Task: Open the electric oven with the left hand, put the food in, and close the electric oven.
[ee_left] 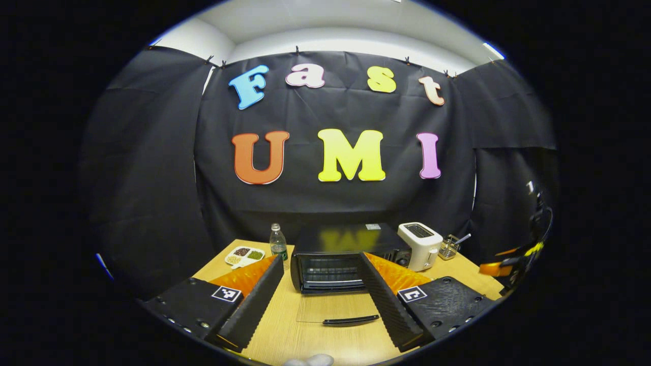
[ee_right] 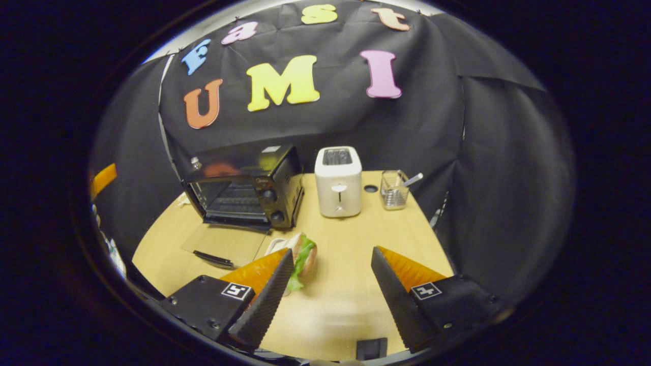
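Black cloth walled the booth behind a wooden bench (ee_right: 351, 284); the electric oven (ee_right: 244, 185) sat toward the back edge, left of a white toaster (ee_right: 338, 188), its glass door (ee_left: 333, 307) already folded flat onto the bench, handle toward the front edge, mouth facing forward; the left gripper (ee_left: 320, 300) hung spread and empty before the door; the right gripper (ee_right: 330, 290) stood spread too, holding nothing; the sandwich (ee_right: 301, 259) lay on a small plate mid-bench, just in front of the oven's right corner, long axis running roughly front to back; opening looked done, so next the right gripper should close on the sandwich and carry it inside.
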The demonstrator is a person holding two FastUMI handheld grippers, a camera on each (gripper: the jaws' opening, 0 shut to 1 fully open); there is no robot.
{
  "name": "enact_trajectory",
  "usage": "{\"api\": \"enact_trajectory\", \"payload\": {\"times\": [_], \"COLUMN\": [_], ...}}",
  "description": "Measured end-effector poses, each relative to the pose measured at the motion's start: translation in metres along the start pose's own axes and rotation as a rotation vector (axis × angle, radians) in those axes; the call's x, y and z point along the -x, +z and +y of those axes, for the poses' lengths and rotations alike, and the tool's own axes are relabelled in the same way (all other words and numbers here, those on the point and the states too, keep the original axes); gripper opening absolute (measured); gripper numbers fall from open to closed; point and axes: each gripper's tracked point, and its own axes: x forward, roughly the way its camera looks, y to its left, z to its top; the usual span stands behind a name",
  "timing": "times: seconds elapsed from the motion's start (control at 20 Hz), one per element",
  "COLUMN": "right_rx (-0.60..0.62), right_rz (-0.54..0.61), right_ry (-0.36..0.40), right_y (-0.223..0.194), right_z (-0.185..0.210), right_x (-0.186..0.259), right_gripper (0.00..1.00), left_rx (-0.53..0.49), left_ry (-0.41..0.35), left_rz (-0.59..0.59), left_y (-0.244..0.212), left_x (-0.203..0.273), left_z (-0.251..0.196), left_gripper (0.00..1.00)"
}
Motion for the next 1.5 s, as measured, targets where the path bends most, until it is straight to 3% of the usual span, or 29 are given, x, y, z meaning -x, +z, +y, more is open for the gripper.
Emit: {"api": "enact_trajectory", "payload": {"times": [0.05,0.1,0.3,0.35,0.4,0.45,0.5,0.55,0.6,0.65,0.7,0.75,0.8,0.85,0.9,0.95,1.0,1.05,1.1,1.2,1.25,1.3,1.35,1.5], "right_rx": [-0.020,-0.041,-0.145,-0.169,-0.191,-0.207,-0.223,-0.236,-0.245,-0.257,-0.270,-0.287,-0.301,-0.307,-0.319,-0.335,-0.353,-0.373,-0.388,-0.387,-0.379,-0.374,-0.356,-0.334], "right_rz": [0.032,0.062,0.178,0.204,0.225,0.235,0.246,0.256,0.266,0.277,0.292,0.304,0.319,0.333,0.335,0.341,0.358,0.363,0.373,0.386,0.399,0.408,0.410,0.393], "right_ry": [0.027,0.053,0.151,0.172,0.192,0.209,0.225,0.235,0.249,0.260,0.278,0.296,0.305,0.301,0.303,0.305,0.330,0.346,0.359,0.382,0.398,0.406,0.420,0.441], "right_y": [-0.010,-0.019,-0.048,-0.052,-0.053,-0.050,-0.048,-0.048,-0.046,-0.045,-0.045,-0.045,-0.046,-0.049,-0.048,-0.049,-0.049,-0.048,-0.048,-0.046,-0.047,-0.047,-0.046,-0.036], "right_z": [0.005,0.009,0.024,0.029,0.032,0.035,0.038,0.039,0.042,0.046,0.050,0.053,0.055,0.055,0.056,0.057,0.060,0.061,0.063,0.062,0.066,0.067,0.069,0.071], "right_x": [-0.014,-0.027,-0.068,-0.077,-0.088,-0.095,-0.102,-0.107,-0.115,-0.121,-0.125,-0.126,-0.128,-0.130,-0.132,-0.134,-0.131,-0.132,-0.132,-0.130,-0.131,-0.130,-0.130,-0.126], "right_gripper": [0.98,0.99,0.98,0.89,0.96,0.87,0.86,0.96,0.84,0.95,0.82,0.81,0.90,0.75,0.80,0.65,0.67,0.65,0.51,0.41,0.30,0.29,0.37,0.36], "left_rx": [0.001,-0.003,-0.045,-0.059,-0.071,-0.075,-0.070,-0.062,-0.057,-0.056,-0.055,-0.058,-0.067,-0.076,-0.079,-0.075,-0.069,-0.066,-0.072,-0.083,-0.081,-0.077,-0.074,-0.091], "left_ry": [0.010,0.025,0.087,0.103,0.118,0.130,0.142,0.154,0.169,0.184,0.195,0.205,0.216,0.230,0.241,0.251,0.261,0.274,0.292,0.324,0.334,0.348,0.357,0.391], "left_rz": [-0.013,-0.034,-0.107,-0.120,-0.124,-0.121,-0.117,-0.115,-0.111,-0.106,-0.100,-0.095,-0.089,-0.080,-0.069,-0.060,-0.055,-0.055,-0.054,-0.058,-0.058,-0.052,-0.052,-0.049], "left_y": [0.010,0.024,0.063,0.066,0.070,0.072,0.073,0.073,0.073,0.072,0.071,0.070,0.067,0.065,0.062,0.060,0.060,0.061,0.060,0.062,0.062,0.061,0.060,0.059], "left_x": [0.003,0.008,0.019,0.021,0.022,0.023,0.025,0.026,0.026,0.026,0.025,0.026,0.025,0.025,0.026,0.026,0.026,0.028,0.028,0.030,0.029,0.031,0.032,0.035], "left_z": [-0.001,-0.002,-0.002,-0.003,-0.003,-0.003,-0.003,-0.003,0.000,0.003,0.004,0.005,0.008,0.011,0.014,0.014,0.015,0.015,0.018,0.022,0.021,0.021,0.019,0.018], "left_gripper": [1.00,0.96,0.96,0.96,0.96,0.96,0.96,0.97,0.97,0.88,0.96,0.89,0.97,0.97,0.96,0.89,0.89,0.97,0.97,0.97,0.97,0.97,0.97,0.96]}}
